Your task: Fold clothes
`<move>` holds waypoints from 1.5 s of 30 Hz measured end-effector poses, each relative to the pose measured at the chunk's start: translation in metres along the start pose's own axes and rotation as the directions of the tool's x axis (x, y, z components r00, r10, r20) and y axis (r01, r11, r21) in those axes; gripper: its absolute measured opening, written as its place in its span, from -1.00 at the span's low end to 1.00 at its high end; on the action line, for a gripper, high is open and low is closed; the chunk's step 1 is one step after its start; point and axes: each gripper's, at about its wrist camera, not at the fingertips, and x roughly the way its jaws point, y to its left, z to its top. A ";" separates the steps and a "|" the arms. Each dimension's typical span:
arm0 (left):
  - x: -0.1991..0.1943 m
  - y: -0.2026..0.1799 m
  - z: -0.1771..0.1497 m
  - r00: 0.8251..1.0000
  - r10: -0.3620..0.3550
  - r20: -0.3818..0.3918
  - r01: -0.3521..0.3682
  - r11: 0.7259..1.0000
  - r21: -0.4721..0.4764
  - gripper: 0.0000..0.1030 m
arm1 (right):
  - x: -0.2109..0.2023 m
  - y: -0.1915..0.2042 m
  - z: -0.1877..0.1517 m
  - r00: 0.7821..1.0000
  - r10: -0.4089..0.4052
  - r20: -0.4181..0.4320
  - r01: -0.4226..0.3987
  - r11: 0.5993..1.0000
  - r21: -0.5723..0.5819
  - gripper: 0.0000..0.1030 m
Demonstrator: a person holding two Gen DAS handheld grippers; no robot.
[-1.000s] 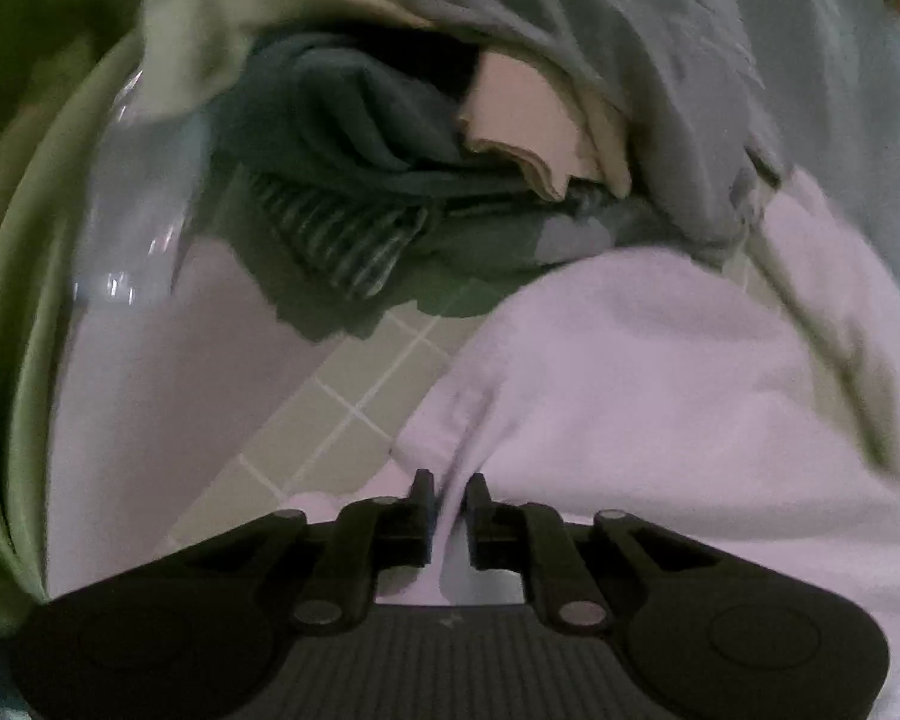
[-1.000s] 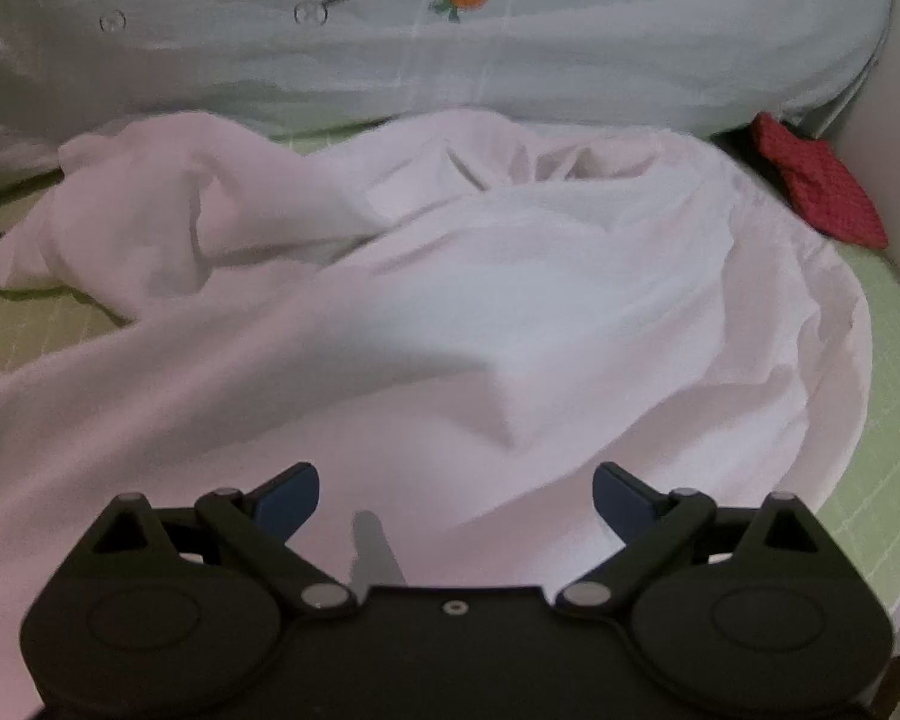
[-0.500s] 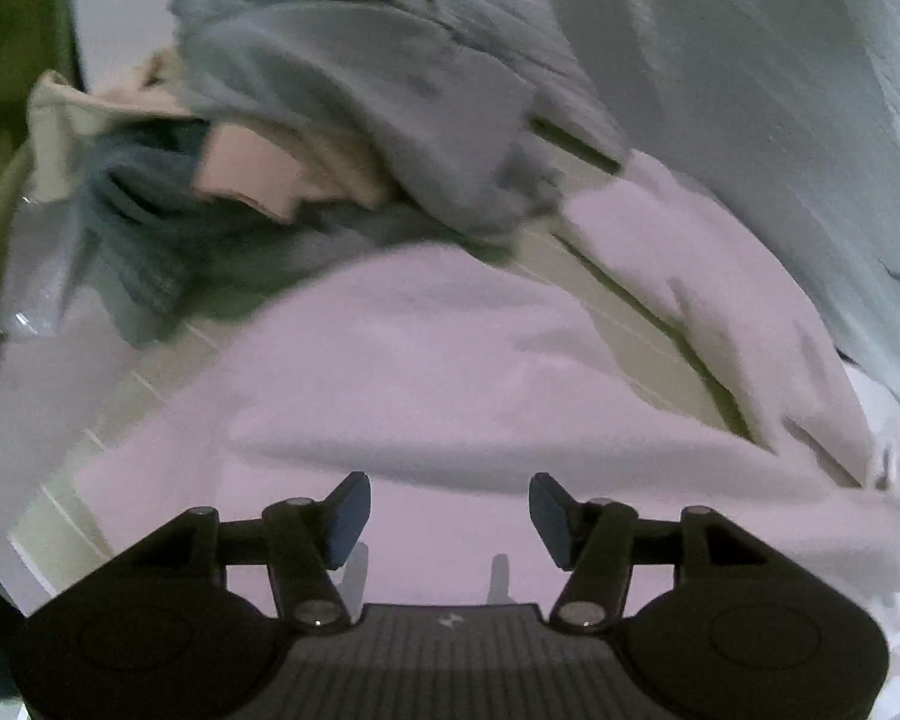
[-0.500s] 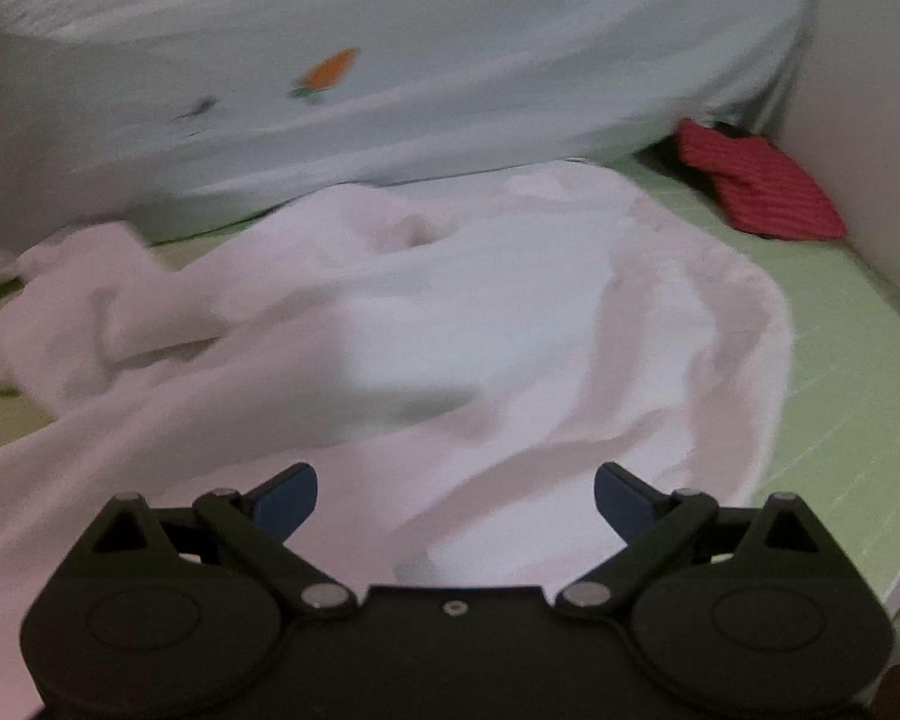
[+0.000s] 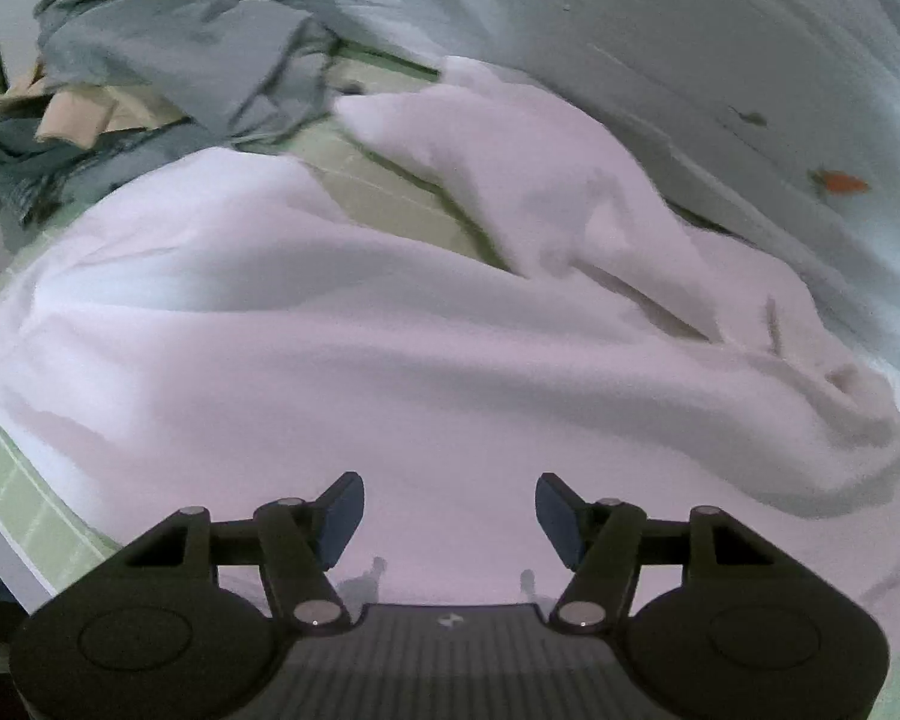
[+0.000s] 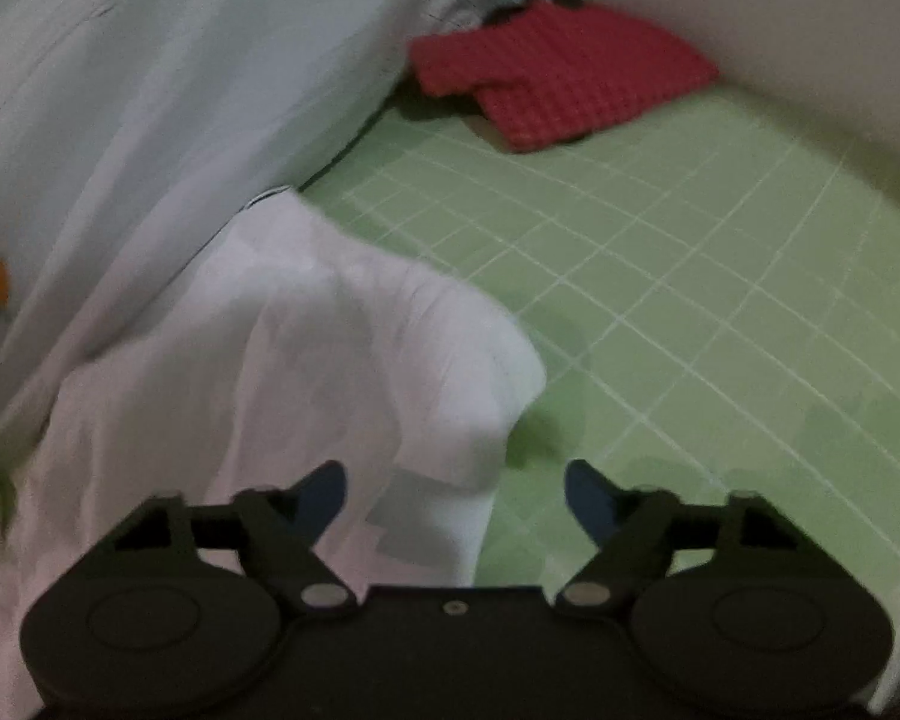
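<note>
Right, your biggest thing here is the green gridded sheet [image 6: 660, 276], spreading ahead and to the right of your right gripper [image 6: 453, 492] and showing in strips beyond your left gripper [image 5: 450, 510]. Behind it runs the pale blue quilt [image 5: 660, 30] with its little orange carrot print [image 5: 843, 182], far ahead and to the right of your left tongs, and ahead-left of your right ones.

Next, the white garment [image 5: 390, 348]: it lies crumpled on the sheet, filling the space directly ahead of your left tongs, with one rumpled part trailing off ahead-right toward the quilt. From your right wrist, the same white cloth [image 6: 306, 360] sits ahead-left, its edge reaching in between the fingers.

Far ahead-left of your left gripper, there's a heap of grey-blue and beige clothes [image 5: 168, 60]. Far ahead of your right gripper, a folded red knit piece [image 6: 564, 72] sits by the wall.

Both pairs of tongs: fingers spread well apart, nothing pinched. Your left pair hangs over white cloth, your right over the garment's edge.
</note>
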 end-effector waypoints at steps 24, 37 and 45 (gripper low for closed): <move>0.028 -0.073 -0.006 0.996 0.078 -0.045 -0.077 0.996 0.037 0.31 | -0.049 -0.094 0.029 0.951 -0.253 0.175 0.295 0.914 -0.279 -0.02; 0.100 -0.091 0.057 0.986 0.142 -0.089 -0.146 0.989 -0.038 0.34 | 0.099 0.029 0.135 0.998 0.028 0.054 -0.003 0.913 -0.407 0.64; 0.116 -0.104 0.076 0.977 0.201 -0.070 -0.200 0.980 0.018 0.35 | 0.135 0.031 0.168 0.998 0.061 0.006 -0.056 0.945 -0.322 -0.62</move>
